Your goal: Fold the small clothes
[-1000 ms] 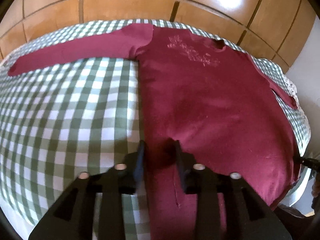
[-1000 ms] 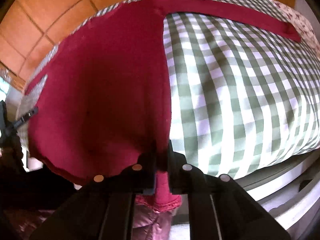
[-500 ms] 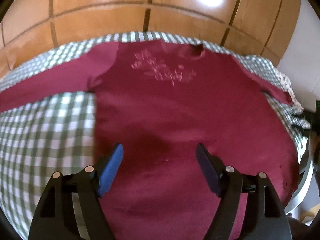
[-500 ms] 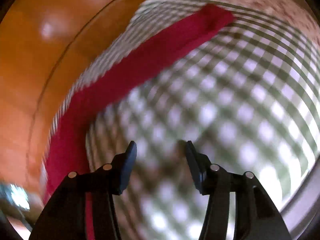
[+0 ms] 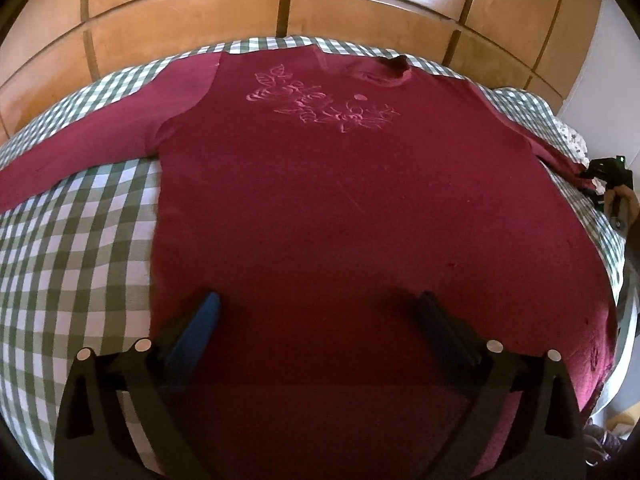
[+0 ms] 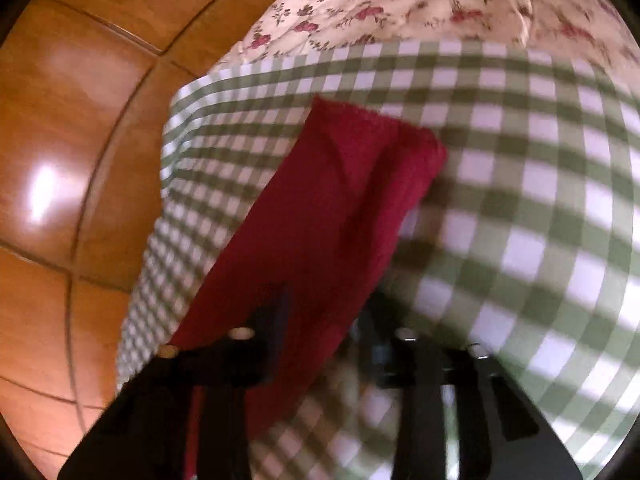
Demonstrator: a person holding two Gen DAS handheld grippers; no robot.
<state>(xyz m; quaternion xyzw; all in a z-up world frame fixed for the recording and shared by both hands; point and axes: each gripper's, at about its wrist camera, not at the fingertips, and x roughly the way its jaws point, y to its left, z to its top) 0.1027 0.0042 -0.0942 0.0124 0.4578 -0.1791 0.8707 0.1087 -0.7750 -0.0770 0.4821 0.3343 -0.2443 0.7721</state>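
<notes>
A dark red long-sleeved shirt (image 5: 340, 208) with a pale flower print lies flat, front up, on a green-and-white checked cloth (image 5: 80, 240). Its left sleeve (image 5: 100, 140) stretches out to the left. My left gripper (image 5: 320, 312) is open and empty, just above the shirt's lower body. In the right wrist view the shirt's right sleeve (image 6: 320, 220) lies across the checks, its cuff pointing away. My right gripper (image 6: 324, 312) is open, fingers either side of the sleeve. The right gripper also shows in the left wrist view (image 5: 608, 184), at the far right by the cuff.
Wooden panelled wardrobe doors (image 5: 280, 4) stand behind the bed. A white floral bedspread (image 6: 440, 4) lies beyond the checked cloth. The bed's edge (image 5: 620, 312) drops off at the right, close to the shirt's hem.
Both grippers have let go of the shirt's hem and opened. The left one rose over the shirt's body. The right one swung out along the right sleeve toward the cuff.
</notes>
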